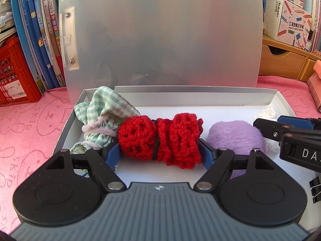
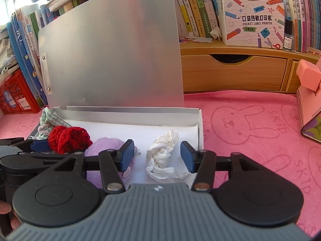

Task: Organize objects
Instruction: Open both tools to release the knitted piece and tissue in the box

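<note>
One red bundle between claw pads

The red crochet bundle is coarse, open-knit yarn. The lilac pompom looks fluffy. The box lid is matt, frosted plastic, the bench cloth pink terry, and the crumpled tissue thin white paper.

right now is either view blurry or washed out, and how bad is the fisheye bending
Left wrist view: sharp on the red crochet bundle, the open lid carries a soft hazy sheen, and the books bow at the edge. Right wrist view: also sharp, the top left corner blown out white, the shelf curving, the tissue clear.
</note>
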A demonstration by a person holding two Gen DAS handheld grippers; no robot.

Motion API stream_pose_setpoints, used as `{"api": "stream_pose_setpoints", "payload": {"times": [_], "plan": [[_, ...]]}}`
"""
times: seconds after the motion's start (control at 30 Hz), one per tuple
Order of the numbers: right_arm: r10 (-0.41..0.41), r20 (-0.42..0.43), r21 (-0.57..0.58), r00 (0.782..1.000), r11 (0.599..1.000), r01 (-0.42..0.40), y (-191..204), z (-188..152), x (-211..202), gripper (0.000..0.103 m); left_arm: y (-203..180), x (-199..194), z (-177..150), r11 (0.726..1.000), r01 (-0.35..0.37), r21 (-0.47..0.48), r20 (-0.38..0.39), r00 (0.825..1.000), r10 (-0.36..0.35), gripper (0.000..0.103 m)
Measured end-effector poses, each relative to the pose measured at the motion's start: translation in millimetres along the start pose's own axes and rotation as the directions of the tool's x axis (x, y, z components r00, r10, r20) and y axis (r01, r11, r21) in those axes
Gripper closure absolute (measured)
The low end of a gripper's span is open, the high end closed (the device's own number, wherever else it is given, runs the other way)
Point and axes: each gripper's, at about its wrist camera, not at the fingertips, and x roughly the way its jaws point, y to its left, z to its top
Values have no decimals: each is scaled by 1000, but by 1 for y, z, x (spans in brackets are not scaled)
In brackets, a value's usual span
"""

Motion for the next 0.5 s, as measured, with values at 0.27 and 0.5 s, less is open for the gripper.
{"api": "stream_pose_setpoints", "payload": {"times": [0.27,0.5], "plan": [[20,-13,-3,1000,1000,-20,6,-8,-12,32,-10,-24,-16,1000,-18,-16,-12,1000,18,17],[17,4,-45,1000,999,-17,16,-11,-43,21,10,-42,-20,993,62,-99,2,998,-62,13]]}}
